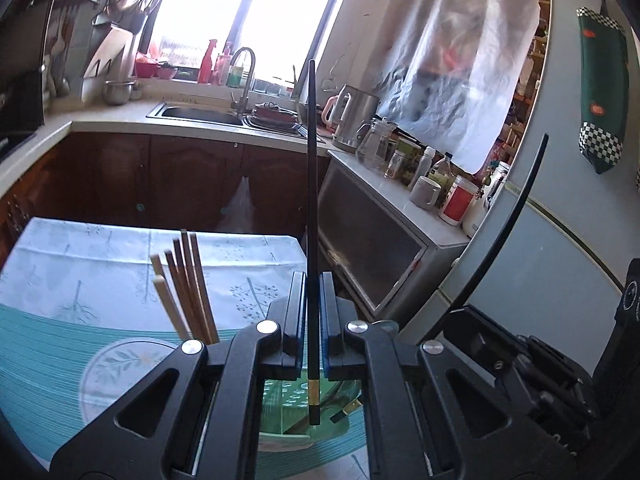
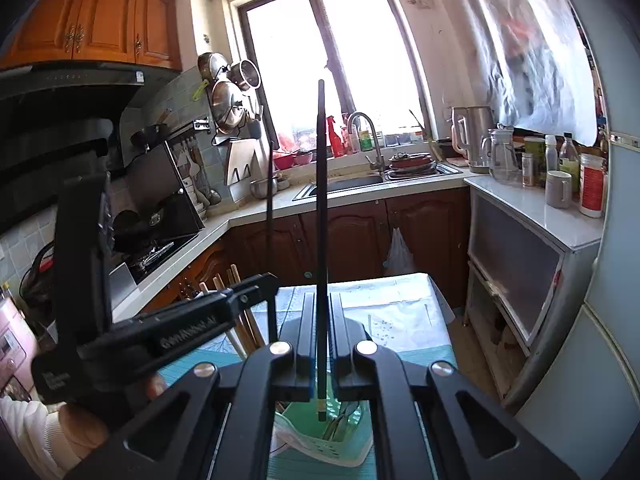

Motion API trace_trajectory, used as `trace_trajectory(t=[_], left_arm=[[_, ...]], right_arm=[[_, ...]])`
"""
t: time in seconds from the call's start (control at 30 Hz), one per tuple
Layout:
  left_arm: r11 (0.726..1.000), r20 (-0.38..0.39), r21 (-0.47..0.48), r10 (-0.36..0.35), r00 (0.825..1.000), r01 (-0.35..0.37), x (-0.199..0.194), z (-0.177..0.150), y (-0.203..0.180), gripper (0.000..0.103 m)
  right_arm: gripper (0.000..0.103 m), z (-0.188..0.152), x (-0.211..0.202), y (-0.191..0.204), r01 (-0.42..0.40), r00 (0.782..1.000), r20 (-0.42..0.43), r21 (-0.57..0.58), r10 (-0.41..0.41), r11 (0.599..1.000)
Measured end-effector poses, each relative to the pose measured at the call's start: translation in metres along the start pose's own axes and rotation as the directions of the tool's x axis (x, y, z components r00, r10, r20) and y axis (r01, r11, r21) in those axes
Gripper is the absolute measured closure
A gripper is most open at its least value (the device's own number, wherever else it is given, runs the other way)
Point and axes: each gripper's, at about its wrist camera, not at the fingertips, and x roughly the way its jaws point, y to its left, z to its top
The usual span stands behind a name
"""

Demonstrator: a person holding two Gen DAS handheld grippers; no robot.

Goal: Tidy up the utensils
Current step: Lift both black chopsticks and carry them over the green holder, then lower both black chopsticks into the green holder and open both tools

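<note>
Left wrist view: the left tongs [image 1: 311, 320] are closed on a black chopstick [image 1: 312, 200], which stands nearly upright between the two blue-faced pads [image 1: 294, 312]. Its gold-banded lower end [image 1: 314, 392] hangs over a green perforated utensil holder [image 1: 288, 404] on the table [image 1: 120, 264]. Inside that holder lies another dark utensil with a gold band [image 1: 348, 410] (its type cannot be told). To the left, a bundle of wooden chopsticks [image 1: 188, 284] rises on a slant; their lower ends are hidden behind the tongs' frame. A clear patterned plate [image 1: 116, 372] rests on the teal striped mat [image 1: 48, 340], which covers the near part of the white printed tablecloth [image 1: 100, 256].

Right wrist view: the right tongs [image 2: 322, 344] are likewise closed on a second black chopstick [image 2: 321, 220], held upright, with its lower tip [image 2: 321, 412] over the green holder [image 2: 304, 420]. Metal utensils [image 2: 340, 424] stand in the holder just right of that tip. The left tongs [image 2: 256, 284] enter from the left, gripped by a person's hand [image 2: 92, 424] in a white sleeve [image 2: 36, 436], with their own chopstick [image 2: 271, 240] upright just beside the right one. The wooden chopsticks [image 2: 236, 312] show behind them.

Background (both views): a kitchen sink [image 2: 344, 184] under a bright window [image 2: 328, 56].
</note>
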Motion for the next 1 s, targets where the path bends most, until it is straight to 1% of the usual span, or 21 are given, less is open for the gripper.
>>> trace_trajectory(t=[0.17, 0.3, 0.43, 0.53, 0.6, 0.67, 0.8, 0.93, 1.0], left_arm=[[1.0, 0.023, 0.003, -0.007, 1.0, 0.007, 0.025, -0.025, 0.014, 0.099], [0.999, 0.023, 0.029, 0.014, 1.0, -0.015, 0.04, -0.044, 0.018, 0.099], [0.998, -0.013, 0.037, 0.051, 0.999, -0.05, 0.05, -0.063, 0.022, 0.099], [0.998, -0.048, 0.029, 0.059, 0.997, -0.058, 0.054, -0.075, 0.026, 0.099], [0.997, -0.057, 0.04, 0.066, 0.996, -0.064, 0.053, -0.081, 0.026, 0.099], [0.997, -0.08, 0.055, 0.067, 0.995, -0.063, 0.053, -0.086, 0.027, 0.098], [0.996, -0.121, 0.061, 0.067, 0.99, -0.06, 0.049, -0.094, 0.028, 0.091], [0.996, -0.163, 0.051, 0.084, 0.983, -0.077, 0.044, -0.098, 0.031, 0.081], [0.996, -0.175, 0.046, 0.082, 0.981, -0.075, 0.038, -0.099, 0.033, 0.078]], right_arm=[[0.099, -0.01, 0.01, 0.006, -0.008, 1.0, -0.006, -0.062, 0.007, 0.998], [0.099, -0.018, 0.019, 0.012, -0.002, 0.999, -0.041, -0.104, -0.003, 0.995], [0.099, -0.028, 0.031, 0.013, -0.013, 0.994, -0.105, -0.125, -0.001, 0.992], [0.098, -0.037, 0.041, 0.012, -0.017, 0.984, -0.177, -0.133, -0.007, 0.991], [0.098, -0.042, 0.046, 0.012, -0.017, 0.976, -0.216, -0.142, -0.014, 0.99], [0.098, -0.045, 0.046, 0.013, -0.012, 0.975, -0.222, -0.144, -0.02, 0.989], [0.098, -0.044, 0.043, 0.011, -0.015, 0.975, -0.222, -0.136, -0.016, 0.991], [0.098, -0.042, 0.042, 0.01, -0.026, 0.973, -0.23, -0.119, -0.002, 0.993], [0.098, -0.042, 0.04, 0.011, -0.03, 0.973, -0.23, -0.115, 0.003, 0.993]])
